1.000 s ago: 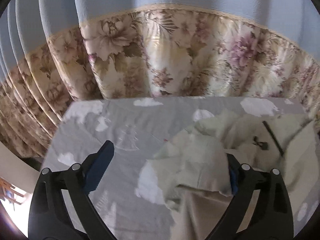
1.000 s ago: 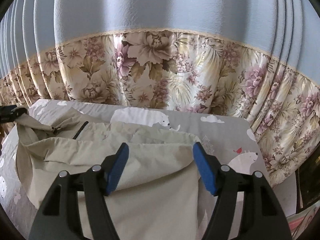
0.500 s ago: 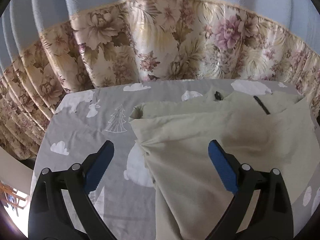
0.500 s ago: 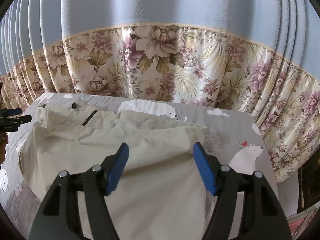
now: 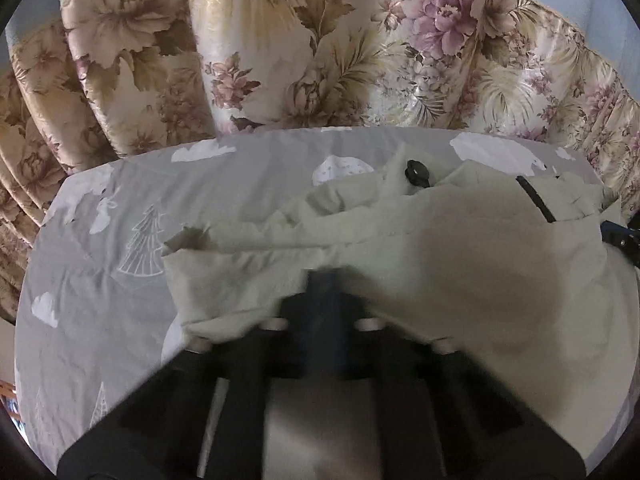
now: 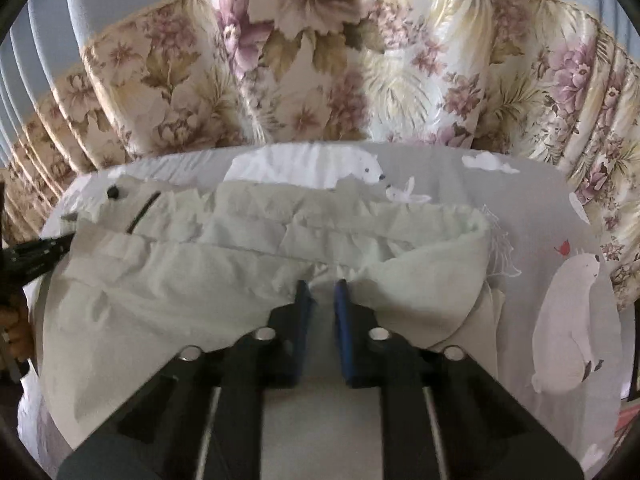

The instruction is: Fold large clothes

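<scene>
One cream garment (image 6: pixel 248 280), two claws. It lies mid-frame on a grey animal-print sheet (image 6: pixel 540 208) – whether bed or counter under it, cannot tell. Long axis runs left to right across both views; black button (image 5: pixel 416 170) and dark zip (image 5: pixel 536 200) sit along its far edge. Floral curtain (image 6: pixel 320 60) fills the upper frame. Left claw (image 5: pixel 324 280), blurred, pinched shut on the garment; right claw (image 6: pixel 322 292) narrow, pads gripping a fold of the garment.
</scene>
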A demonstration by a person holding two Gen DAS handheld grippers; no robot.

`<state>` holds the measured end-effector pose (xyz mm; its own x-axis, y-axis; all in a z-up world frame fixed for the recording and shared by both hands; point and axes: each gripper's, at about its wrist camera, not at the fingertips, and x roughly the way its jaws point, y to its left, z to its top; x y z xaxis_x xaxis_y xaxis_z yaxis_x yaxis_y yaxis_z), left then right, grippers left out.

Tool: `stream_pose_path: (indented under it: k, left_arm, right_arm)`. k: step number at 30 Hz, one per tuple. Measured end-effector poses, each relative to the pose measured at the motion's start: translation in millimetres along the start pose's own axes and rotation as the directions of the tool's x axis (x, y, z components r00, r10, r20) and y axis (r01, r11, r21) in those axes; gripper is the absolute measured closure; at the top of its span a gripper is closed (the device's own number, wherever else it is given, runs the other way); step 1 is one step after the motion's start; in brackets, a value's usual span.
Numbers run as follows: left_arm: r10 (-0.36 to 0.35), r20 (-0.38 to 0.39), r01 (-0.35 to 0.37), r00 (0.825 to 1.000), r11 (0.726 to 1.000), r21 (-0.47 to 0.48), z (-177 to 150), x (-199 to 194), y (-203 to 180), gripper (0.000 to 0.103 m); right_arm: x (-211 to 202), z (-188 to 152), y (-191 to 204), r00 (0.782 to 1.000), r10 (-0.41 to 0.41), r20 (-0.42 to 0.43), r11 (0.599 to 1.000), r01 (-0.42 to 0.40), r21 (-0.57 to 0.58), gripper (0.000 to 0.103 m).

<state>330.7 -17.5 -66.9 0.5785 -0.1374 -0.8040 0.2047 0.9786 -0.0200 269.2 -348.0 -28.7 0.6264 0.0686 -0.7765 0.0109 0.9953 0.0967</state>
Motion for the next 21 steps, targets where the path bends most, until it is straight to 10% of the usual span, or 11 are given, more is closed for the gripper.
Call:
stream_pose_path:
  k: [9,18,20,21]
  left_arm:
    - [0.054,0.153,-0.052,0.987,0.998,-0.02,24,-34,16,0.103]
    - [-0.034,0.088,0.031,0.996,0.999,0.033,13,-26,3,0.103]
    - [-0.04,0.07,0.038,0.997,0.999,0.033,6,-23,-2,0.093]
    - [-0.044,0.064,0.042,0.997,0.998,0.036,4,-21,-4,0.07]
  right_arm:
    - [-31,28,-3,0.991,-0.001,0.136,1.0,0.003,-0.009,0.103]
    - [-29,46,-9,0.991,0.016,0.132,1.0,-0.019,0.024,0.098]
    - [-28,38,-4,0.994,0.021,0.109,1.0,-0.021,0.002,0.045]
    - [-29,32,-2,0.994,0.025,0.111,1.0,-0.025,-0.001,0.041]
